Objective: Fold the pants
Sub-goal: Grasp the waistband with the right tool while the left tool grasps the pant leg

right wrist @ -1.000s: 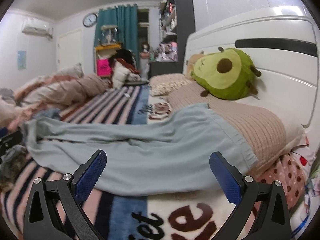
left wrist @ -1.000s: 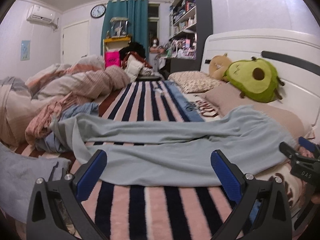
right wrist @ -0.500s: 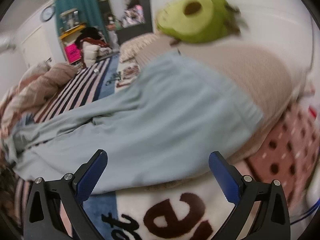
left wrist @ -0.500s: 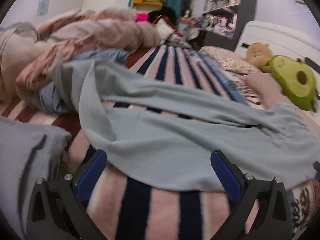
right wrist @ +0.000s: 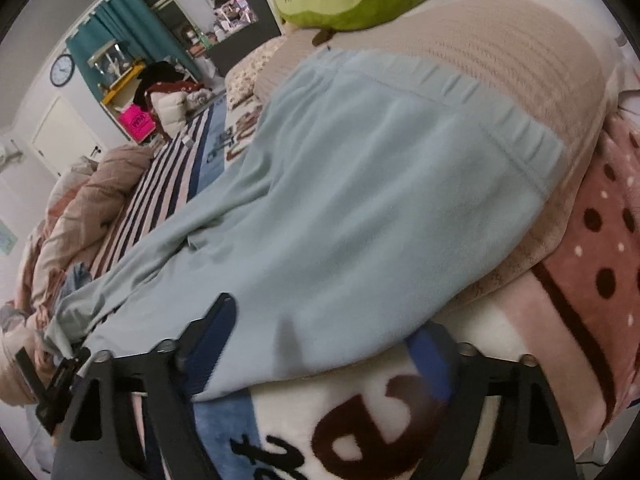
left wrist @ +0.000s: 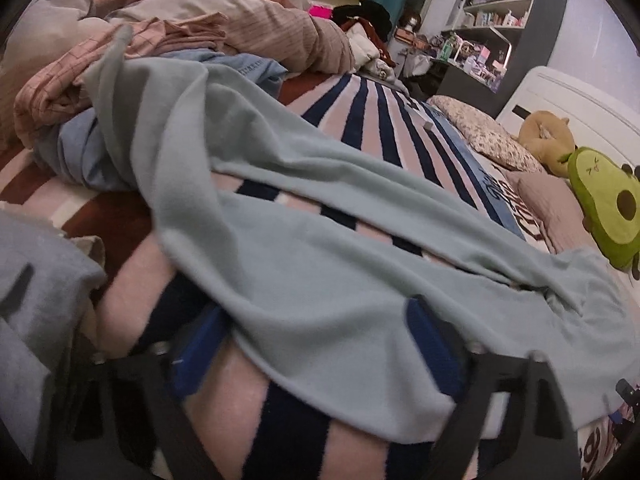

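Note:
Light blue fleece pants (left wrist: 304,248) lie spread across the striped blanket (left wrist: 372,120) on the bed, both legs running left onto a clothes pile. My left gripper (left wrist: 316,344) is open, its blue pads astride the near edge of the lower leg. In the right wrist view the pants (right wrist: 360,208) have their waistband (right wrist: 512,128) draped over a beige pillow (right wrist: 520,48). My right gripper (right wrist: 324,352) is open, its pads astride the near hem edge by the seat.
A heap of pink and blue clothes and duvet (left wrist: 208,28) sits at the left. An avocado plush (left wrist: 604,208) and pillows lie by the white headboard. A grey garment (left wrist: 36,300) lies near left. A polka-dot blanket (right wrist: 600,264) is at the right.
Both grippers have dropped and moved forward until their open pads straddle the near edge of the pants. The right one tilted toward the waistband.

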A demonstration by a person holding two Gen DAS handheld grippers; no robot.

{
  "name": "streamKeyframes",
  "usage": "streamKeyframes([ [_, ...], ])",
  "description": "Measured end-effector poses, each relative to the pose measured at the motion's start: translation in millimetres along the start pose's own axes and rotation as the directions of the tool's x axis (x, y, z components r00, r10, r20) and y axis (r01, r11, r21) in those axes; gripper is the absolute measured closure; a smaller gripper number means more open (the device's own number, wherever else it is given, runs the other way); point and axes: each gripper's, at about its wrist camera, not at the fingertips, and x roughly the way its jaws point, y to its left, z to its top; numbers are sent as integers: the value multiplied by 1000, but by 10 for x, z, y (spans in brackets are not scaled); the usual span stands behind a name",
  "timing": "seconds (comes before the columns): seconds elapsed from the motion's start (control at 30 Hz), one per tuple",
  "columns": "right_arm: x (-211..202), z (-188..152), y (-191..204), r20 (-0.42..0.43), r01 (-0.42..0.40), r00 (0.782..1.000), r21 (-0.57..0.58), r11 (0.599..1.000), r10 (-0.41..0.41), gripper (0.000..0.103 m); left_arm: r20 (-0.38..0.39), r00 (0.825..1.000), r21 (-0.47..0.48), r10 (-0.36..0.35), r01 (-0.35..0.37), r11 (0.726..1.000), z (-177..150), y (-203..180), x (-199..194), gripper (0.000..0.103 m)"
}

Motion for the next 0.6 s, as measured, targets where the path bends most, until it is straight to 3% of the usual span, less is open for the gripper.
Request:
streamKeyframes([
  [0.07, -62, 15, -3, 23, -30, 999, 15, 999, 30, 39, 4, 1000, -9, -3, 3, 1000, 22, 25, 9, 37],
  [0.17, -86, 58, 27, 33, -52, 998, 5, 999, 51, 47, 11, 1000, -34, 9, -9, 999, 50, 90, 18, 62],
  [0.23, -77, 82, 47, 33, -62, 997, -6, 998, 63, 74, 15, 1000, -49, 18, -17, 999, 54, 120, 2, 74],
  [0.37, -84, 136, 78, 48, -70, 996, -18, 997, 71, 94, 57, 997, -34, 45, -44, 998, 89, 148, -107, 96],
  [0.6, -216, 172, 353, 104, -107, 987, -159, 982, 124, 98, 118, 992, -9, 50, -50, 999, 177, 158, -224, 99],
])
